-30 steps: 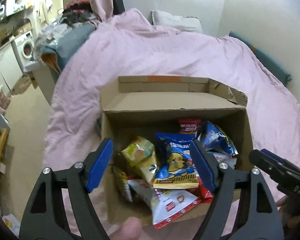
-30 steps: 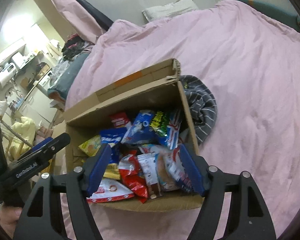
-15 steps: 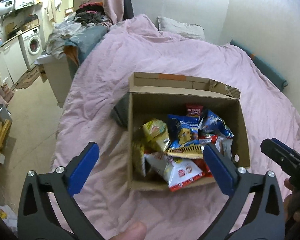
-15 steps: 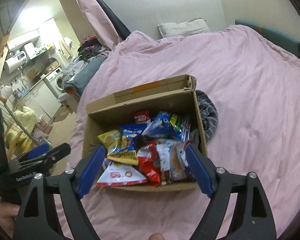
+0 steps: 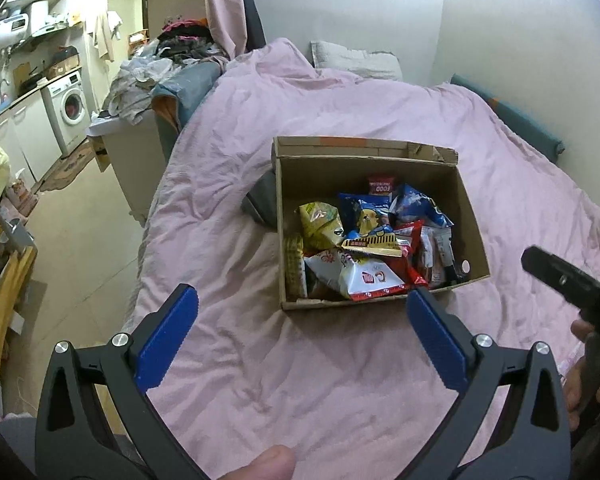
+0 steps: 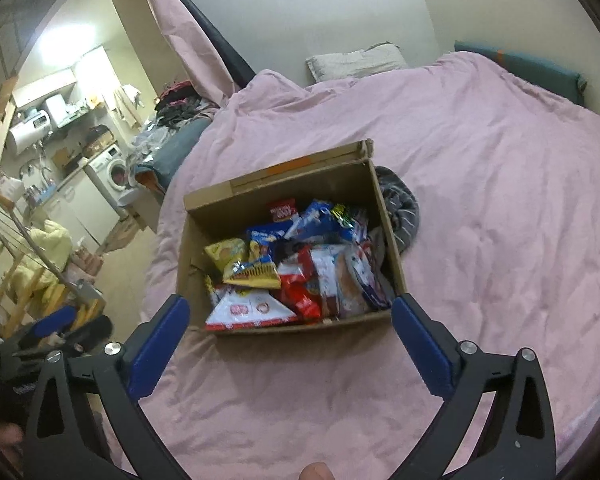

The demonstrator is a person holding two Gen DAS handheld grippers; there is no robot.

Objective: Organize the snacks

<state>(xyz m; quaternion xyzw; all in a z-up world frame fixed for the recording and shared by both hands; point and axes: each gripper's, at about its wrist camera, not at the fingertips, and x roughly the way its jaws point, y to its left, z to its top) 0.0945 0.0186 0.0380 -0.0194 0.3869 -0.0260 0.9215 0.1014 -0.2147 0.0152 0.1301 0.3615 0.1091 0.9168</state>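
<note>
Box: sits on the pink bed, flaps open so hands can reach in.
Snacks: piled inside the box.
Left claw: wide, empty, near the box.
Right claw: just opened wide, empty.

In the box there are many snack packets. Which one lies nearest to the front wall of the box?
The white triangular packet with red trim: it lies flat against the cardboard box front wall, unlike the yellow and blue packets behind it.

The striped cloth lies half hidden behind the cardboard box.
</note>
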